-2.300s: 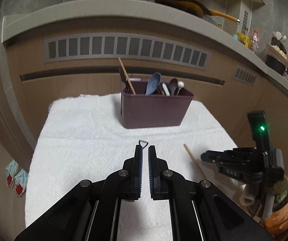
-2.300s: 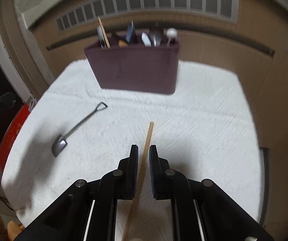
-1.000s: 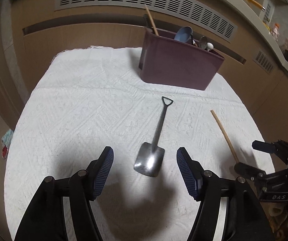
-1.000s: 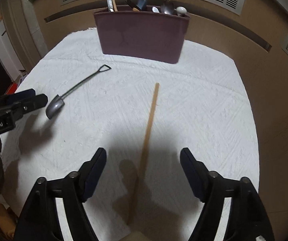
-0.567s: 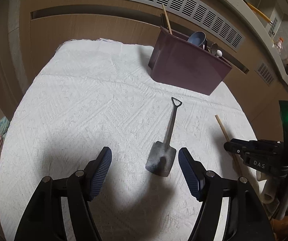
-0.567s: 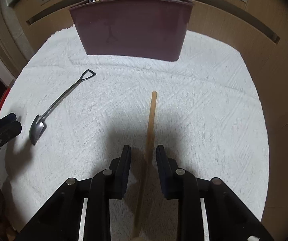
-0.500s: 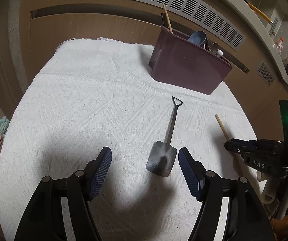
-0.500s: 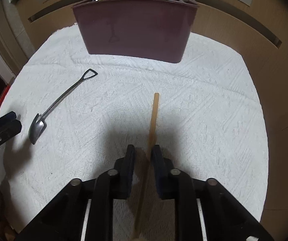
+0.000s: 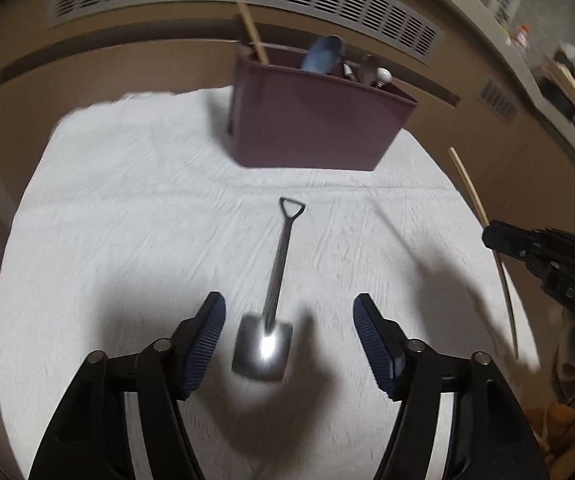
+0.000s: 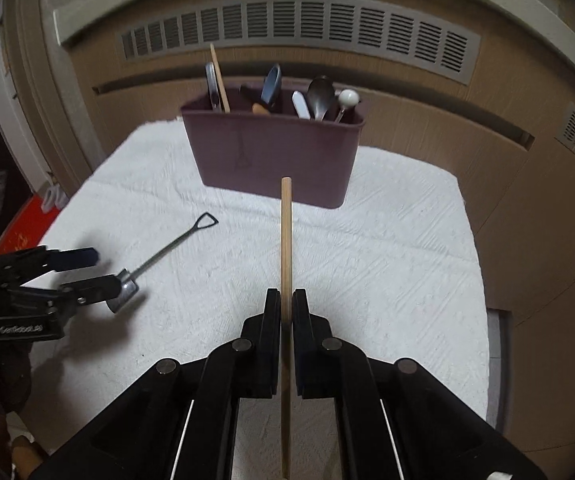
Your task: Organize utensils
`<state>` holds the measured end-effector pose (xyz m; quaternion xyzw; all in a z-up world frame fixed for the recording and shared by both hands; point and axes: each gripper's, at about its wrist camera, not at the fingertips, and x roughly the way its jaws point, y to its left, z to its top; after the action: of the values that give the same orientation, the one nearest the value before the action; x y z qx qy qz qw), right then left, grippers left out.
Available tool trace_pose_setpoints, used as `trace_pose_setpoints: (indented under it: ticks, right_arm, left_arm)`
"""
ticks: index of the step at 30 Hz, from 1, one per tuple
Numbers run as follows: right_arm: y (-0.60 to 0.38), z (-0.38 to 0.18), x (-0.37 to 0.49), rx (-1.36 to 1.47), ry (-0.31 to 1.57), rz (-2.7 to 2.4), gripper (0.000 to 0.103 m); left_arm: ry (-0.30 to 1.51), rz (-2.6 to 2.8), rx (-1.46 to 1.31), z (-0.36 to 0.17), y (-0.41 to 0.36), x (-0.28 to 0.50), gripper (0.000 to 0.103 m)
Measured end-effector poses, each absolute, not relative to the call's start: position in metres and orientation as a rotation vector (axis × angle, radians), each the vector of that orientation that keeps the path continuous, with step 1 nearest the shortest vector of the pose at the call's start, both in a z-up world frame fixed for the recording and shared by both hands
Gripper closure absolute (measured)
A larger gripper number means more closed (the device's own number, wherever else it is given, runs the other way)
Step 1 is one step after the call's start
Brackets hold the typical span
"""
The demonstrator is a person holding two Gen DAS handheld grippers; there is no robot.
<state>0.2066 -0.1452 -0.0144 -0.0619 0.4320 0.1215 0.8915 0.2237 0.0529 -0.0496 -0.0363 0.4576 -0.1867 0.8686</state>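
A shovel-shaped metal spoon [image 9: 275, 296] lies on the white cloth [image 9: 127, 208], its blade between the fingers of my open left gripper [image 9: 289, 320]. It also shows in the right wrist view [image 10: 159, 258], next to the left gripper [image 10: 99, 270]. My right gripper [image 10: 286, 300] is shut on a wooden chopstick [image 10: 286, 240] and holds it above the cloth, pointing at the maroon utensil caddy [image 10: 275, 156]. In the left wrist view the chopstick [image 9: 475, 200] and right gripper [image 9: 499, 238] are at the right. The caddy [image 9: 311, 120] holds several utensils.
Wooden cabinet fronts with a grey vent grille [image 10: 295, 28] stand just behind the caddy. The cloth's edges drop off to the floor at the left [image 10: 27, 224] and right [image 10: 499, 340]. A counter with clutter [image 9: 559, 76] runs at the far right.
My right gripper closed on the chopstick and lifted it off the cloth. My left gripper moved closer around the spoon's blade, still open.
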Motion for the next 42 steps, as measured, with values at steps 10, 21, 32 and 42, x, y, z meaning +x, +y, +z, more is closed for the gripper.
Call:
trace_pose_setpoints:
  ticks: [10, 21, 32, 42]
  right_arm:
    - [-0.163, -0.028, 0.198, -0.057, 0.887, 0.313, 0.097]
    - [-0.166, -0.038, 0.205, -0.033, 0.896, 0.358, 0.097]
    - [-0.177, -0.031, 0.193, 0.01, 0.869, 0.366, 0.097]
    - [-0.174, -0.002, 0.177, -0.024, 0.787, 0.344, 0.097]
  left_arm:
    - [1.136, -0.423, 0.229, -0.067, 0.003, 0.29, 0.087]
    - [1.349, -0.402, 0.344, -0.076, -0.017, 0.331, 0.087]
    - [1.151, -0.324, 0.21, -0.063, -0.008, 0.297, 0.098]
    - [0.673, -0.304, -0.078, 0.031, 0.033, 0.206, 0.097]
